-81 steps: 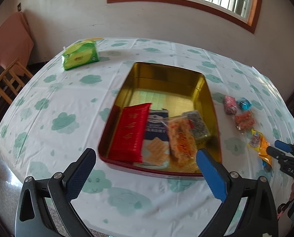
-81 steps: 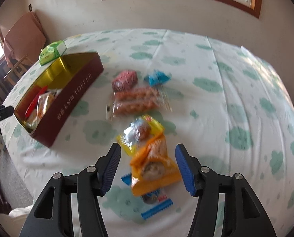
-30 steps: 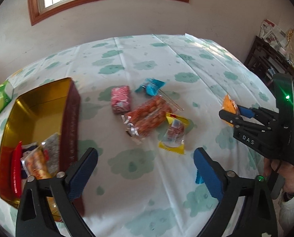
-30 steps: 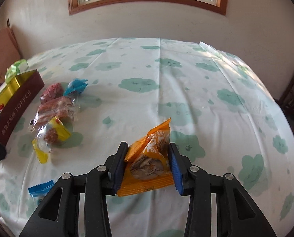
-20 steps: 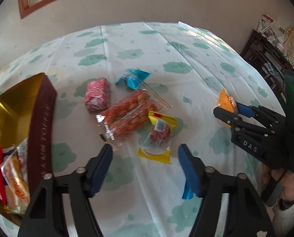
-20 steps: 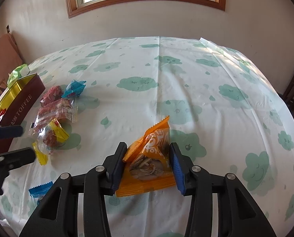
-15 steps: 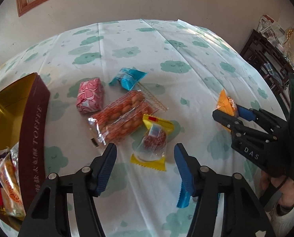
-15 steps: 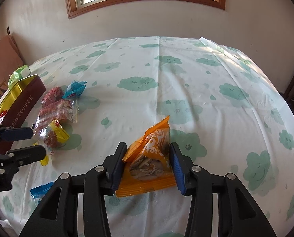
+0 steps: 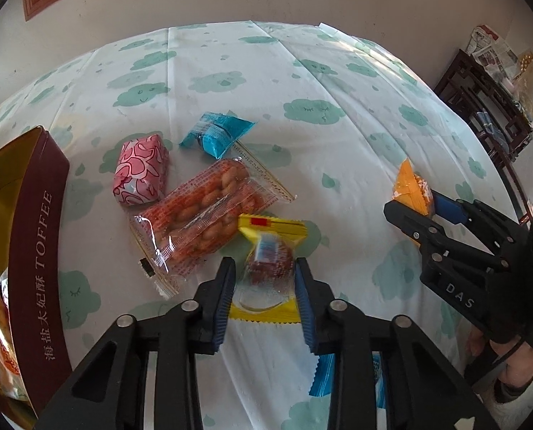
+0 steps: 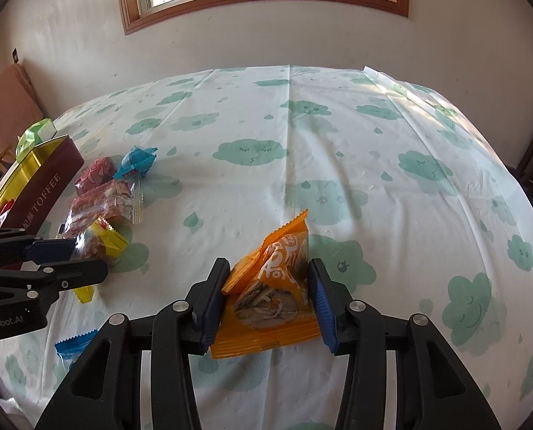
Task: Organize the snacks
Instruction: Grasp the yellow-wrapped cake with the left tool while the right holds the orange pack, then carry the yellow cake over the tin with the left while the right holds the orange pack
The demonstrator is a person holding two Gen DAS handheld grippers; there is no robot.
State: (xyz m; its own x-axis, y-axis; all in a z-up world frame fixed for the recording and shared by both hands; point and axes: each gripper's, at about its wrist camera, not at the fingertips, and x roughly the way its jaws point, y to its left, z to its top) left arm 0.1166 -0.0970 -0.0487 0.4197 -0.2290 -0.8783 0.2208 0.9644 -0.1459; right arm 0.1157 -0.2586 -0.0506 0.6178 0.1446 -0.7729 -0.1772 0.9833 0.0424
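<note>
Between the blue pads of the left gripper [image 9: 264, 279] lies a yellow-edged clear packet [image 9: 269, 268] with a dark red sweet inside; the jaws are closing on it and the pads already touch its sides, the packet resting on the cloud-print tablecloth [image 9: 302, 82]. Just ahead and left of that gripper is a clear bag of orange-brown twisted snacks [image 9: 205, 216]. Beyond it lie a pink-patterned wrapped block [image 9: 141, 170] and a blue packet [image 9: 216, 134]. Far to the gripper's left stands a maroon "TOFFEE" tin [image 9: 33, 251] with a gold inside, holding several packets. Under the gripper's right finger another blue wrapper [image 9: 320, 376] peeks out.

Off to the right, the right gripper [image 10: 268, 297] pinches an orange snack packet [image 10: 273, 283] between its pads, the packet standing up from the cloth. Part of a hand [image 9: 513, 365] grips its handle.
</note>
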